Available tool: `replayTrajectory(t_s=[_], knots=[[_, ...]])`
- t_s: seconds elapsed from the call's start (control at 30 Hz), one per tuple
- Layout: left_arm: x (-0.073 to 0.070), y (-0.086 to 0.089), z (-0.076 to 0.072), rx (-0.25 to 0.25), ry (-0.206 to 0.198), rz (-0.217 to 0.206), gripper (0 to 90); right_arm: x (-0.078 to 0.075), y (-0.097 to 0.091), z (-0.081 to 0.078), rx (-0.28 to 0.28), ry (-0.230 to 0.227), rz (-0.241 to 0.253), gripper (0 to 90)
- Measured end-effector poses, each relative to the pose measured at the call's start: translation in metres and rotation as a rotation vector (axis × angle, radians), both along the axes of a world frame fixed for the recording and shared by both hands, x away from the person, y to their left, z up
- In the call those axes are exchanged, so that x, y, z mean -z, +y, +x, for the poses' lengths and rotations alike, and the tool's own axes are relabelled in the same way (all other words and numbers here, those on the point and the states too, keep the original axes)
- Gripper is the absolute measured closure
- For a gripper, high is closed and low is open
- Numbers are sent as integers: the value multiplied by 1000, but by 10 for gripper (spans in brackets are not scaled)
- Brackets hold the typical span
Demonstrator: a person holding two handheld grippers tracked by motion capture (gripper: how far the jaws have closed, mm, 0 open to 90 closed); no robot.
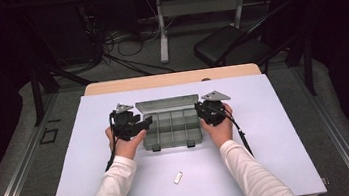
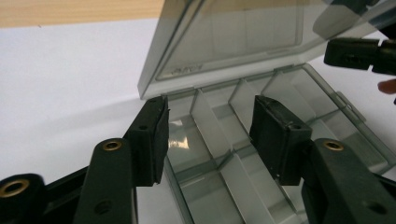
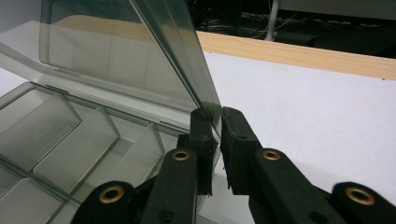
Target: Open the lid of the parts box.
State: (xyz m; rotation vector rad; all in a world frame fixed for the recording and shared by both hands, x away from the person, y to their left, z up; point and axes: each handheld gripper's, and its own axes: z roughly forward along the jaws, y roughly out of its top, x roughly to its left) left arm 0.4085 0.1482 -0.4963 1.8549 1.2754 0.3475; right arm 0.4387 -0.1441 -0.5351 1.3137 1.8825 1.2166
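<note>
The right tongs (image 3: 217, 122) pinched the lid (image 3: 116, 60) of the box (image 1: 172, 127) at its edge; the left tongs (image 2: 210, 135) stood open over the compartments, gripping nothing.

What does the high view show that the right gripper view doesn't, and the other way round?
The high view alone takes in both hands, the left gripper with jaws apart at the box's left edge, and a small white piece lying near the table's front. The right gripper view alone shows the right gripper pinching the raised lid at its edge. Both show the clear compartment box standing open on the white table.
</note>
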Motion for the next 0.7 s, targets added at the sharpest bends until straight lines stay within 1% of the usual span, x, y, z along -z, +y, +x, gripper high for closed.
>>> replayTrajectory(t_s=[0.03, 0.1, 0.17, 0.23, 0.33, 0.37, 0.43, 0.5, 0.63, 0.7], knots=[[1, 0, 0, 10, 21, 1, 424, 0, 0, 0, -1, 1, 0, 834], [2, 0, 1, 18, 33, -6, 389, 0, 0, 0, 0, 3, 2, 834], [3, 1, 0, 22, 33, 8, 375, 0, 0, -1, 0, 2, 0, 834], [5, 1, 0, 22, 38, 8, 359, 0, 0, -1, 0, 1, 0, 835], [10, 3, 1, 19, 76, 37, 352, 0, 0, -1, -2, 3, 2, 835], [12, 3, 2, 24, 86, 39, 353, 0, 0, -1, -1, 4, 3, 835], [16, 4, 2, 20, 94, 58, 354, 0, 0, -1, -2, 4, 5, 834], [18, 5, 2, 26, 106, 75, 354, 0, -1, -1, -4, 4, 5, 834], [22, 5, 0, 30, 102, 101, 354, 0, -1, -1, -4, 5, 5, 834], [24, 6, -1, 32, 109, 112, 354, 0, -1, -1, -5, 5, 5, 834]])
